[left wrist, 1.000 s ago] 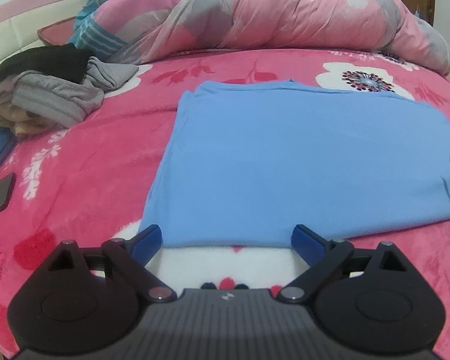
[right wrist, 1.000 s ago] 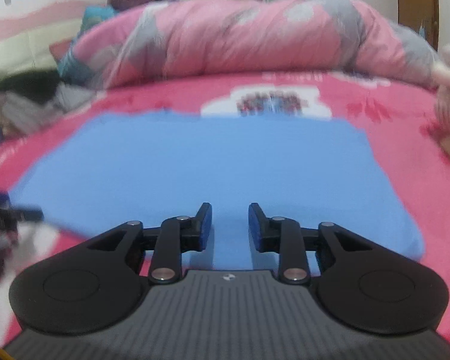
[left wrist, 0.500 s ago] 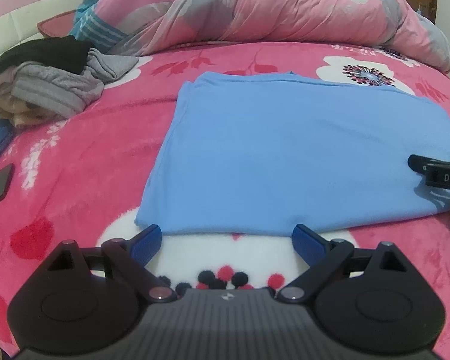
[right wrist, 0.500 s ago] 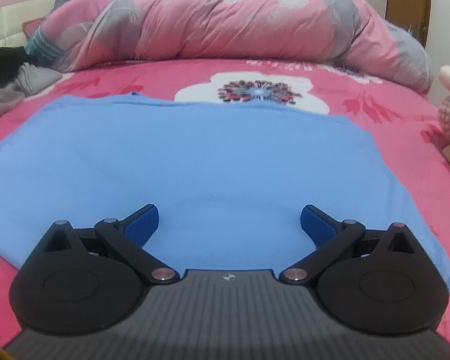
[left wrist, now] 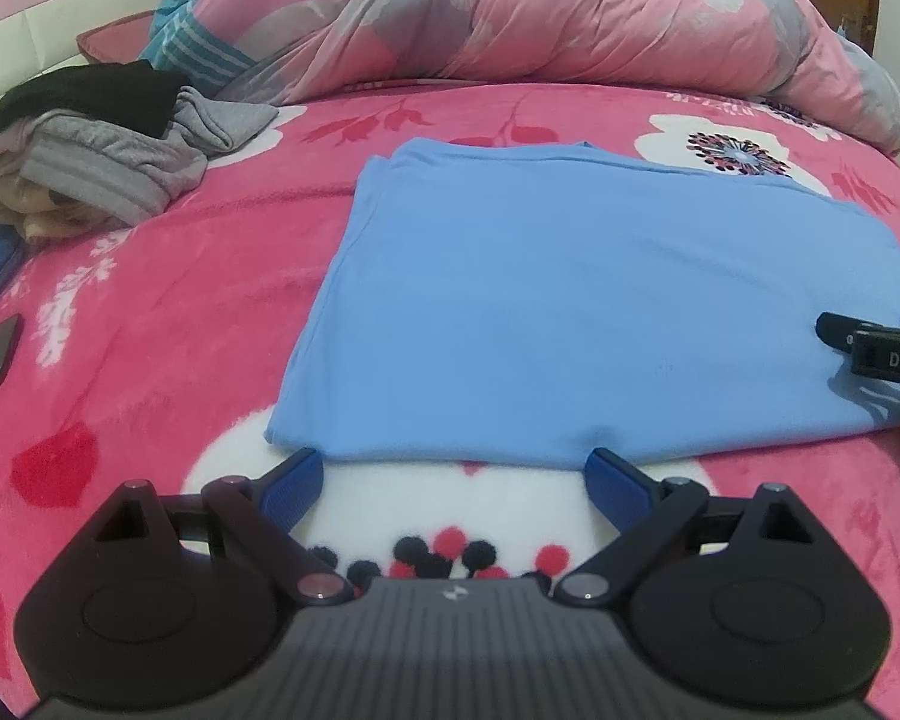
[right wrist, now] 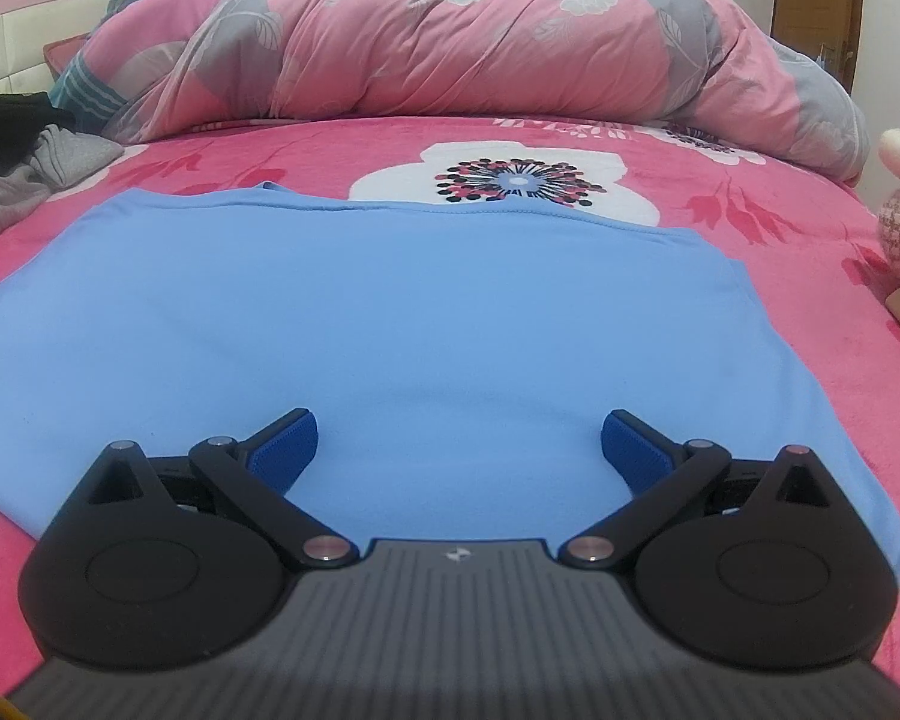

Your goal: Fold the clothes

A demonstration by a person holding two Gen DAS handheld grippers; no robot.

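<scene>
Right gripper [right wrist: 457, 441]: the fingers [right wrist: 282, 447] are seen spread to their widest, nothing pinched; a second ago they were nearly together, so a release is read here.
Left gripper [left wrist: 455, 480]: its fingers are likewise held wide apart and empty, parked just short of the near hem, as in the earlier views.
Blue garment [left wrist: 570, 312]: it is laid flat on the bed, already folded into a broad rectangle; its near edge is touched by neither pair of fingers as far as can be told, though the right pads hover low over the cloth and contact is hard to rule out.
Change: the cloth is let go and settled; the fold just made is judged complete.
Meaning for the task: a fresh grip is needed on an edge or corners before another fold.
Bed [left wrist: 150, 330]: a pink flowered blanket is spread under everything.
Clothes pile [left wrist: 96, 150]: grey and black garments are left unfolded, well apart at the far left.
Quilt [right wrist: 480, 42]: it is bunched along the head of the bed.
</scene>
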